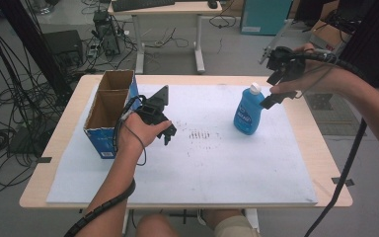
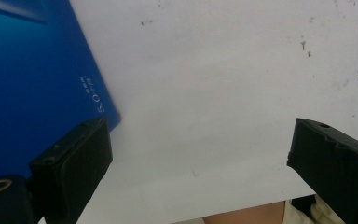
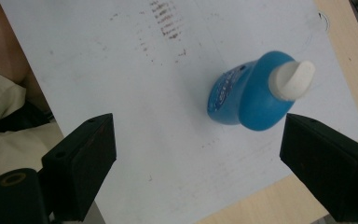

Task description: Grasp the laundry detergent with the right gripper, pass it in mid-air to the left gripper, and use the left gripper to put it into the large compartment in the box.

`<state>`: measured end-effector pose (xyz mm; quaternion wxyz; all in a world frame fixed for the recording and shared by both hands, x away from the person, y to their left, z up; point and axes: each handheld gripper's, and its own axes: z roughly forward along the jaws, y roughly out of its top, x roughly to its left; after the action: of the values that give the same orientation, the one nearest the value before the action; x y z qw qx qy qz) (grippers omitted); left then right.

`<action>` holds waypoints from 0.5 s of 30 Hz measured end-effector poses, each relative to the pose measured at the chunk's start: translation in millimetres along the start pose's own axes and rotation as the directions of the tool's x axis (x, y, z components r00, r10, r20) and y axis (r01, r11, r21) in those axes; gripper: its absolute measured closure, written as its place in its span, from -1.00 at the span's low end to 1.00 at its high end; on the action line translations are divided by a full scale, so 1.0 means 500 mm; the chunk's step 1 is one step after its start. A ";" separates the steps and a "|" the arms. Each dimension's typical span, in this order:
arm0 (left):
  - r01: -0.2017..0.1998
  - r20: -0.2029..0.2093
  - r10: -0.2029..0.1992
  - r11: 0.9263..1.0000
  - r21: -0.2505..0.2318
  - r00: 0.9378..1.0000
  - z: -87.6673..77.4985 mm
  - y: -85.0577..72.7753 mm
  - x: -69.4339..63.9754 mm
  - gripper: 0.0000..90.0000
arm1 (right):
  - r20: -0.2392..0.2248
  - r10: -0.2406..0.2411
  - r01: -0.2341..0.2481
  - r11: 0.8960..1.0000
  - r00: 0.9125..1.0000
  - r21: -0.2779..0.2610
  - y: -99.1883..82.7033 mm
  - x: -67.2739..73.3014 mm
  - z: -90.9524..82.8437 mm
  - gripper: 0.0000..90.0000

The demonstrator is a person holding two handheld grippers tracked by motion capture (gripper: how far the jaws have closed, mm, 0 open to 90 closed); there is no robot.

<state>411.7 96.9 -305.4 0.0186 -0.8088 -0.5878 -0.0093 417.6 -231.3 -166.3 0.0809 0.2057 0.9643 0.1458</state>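
Note:
A blue bottle (image 1: pixel 249 112) with a white cap stands upright on the white sheet (image 1: pixel 192 163) at the right; the right gripper view looks down on the bottle (image 3: pixel 247 91) from above. My right gripper (image 1: pixel 275 88) hovers just above and right of its cap, jaws open and empty, apart from the bottle. My left gripper (image 1: pixel 169 132) hangs low over the sheet beside the blue cardboard box (image 1: pixel 109 111), open with nothing between its jaws. The box's blue wall (image 2: pixel 32 88) sits close to the left jaw in the left gripper view.
The box is open-topped with two compartments and stands at the sheet's left edge. Dark smudges (image 1: pixel 200 134) mark the sheet's middle. The wooden table (image 1: pixel 321 163) rims the sheet. A desk (image 1: pixel 168 10), cables and equipment stand on the floor behind.

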 end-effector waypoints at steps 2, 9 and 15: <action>0.000 -0.005 -0.001 1.000 -0.003 1.000 0.002 -0.001 -0.001 -0.86 | 0.006 0.009 -0.009 1.000 1.000 0.005 -0.016 -0.005 0.002 -0.77; -0.007 0.001 0.007 1.000 -0.010 1.000 0.005 -0.003 -0.002 -0.85 | 0.021 0.099 -0.099 0.995 0.995 -0.010 -0.074 -0.026 0.026 -0.79; -0.014 -0.003 0.014 1.000 -0.003 1.000 0.015 -0.008 0.001 -0.86 | 0.028 0.193 -0.191 0.979 0.981 -0.071 -0.154 -0.063 0.105 -0.82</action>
<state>407.9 99.1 -313.0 0.0182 -0.8129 -0.5821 -0.0112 428.4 -298.7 -237.1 0.0902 0.2975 0.9329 0.1819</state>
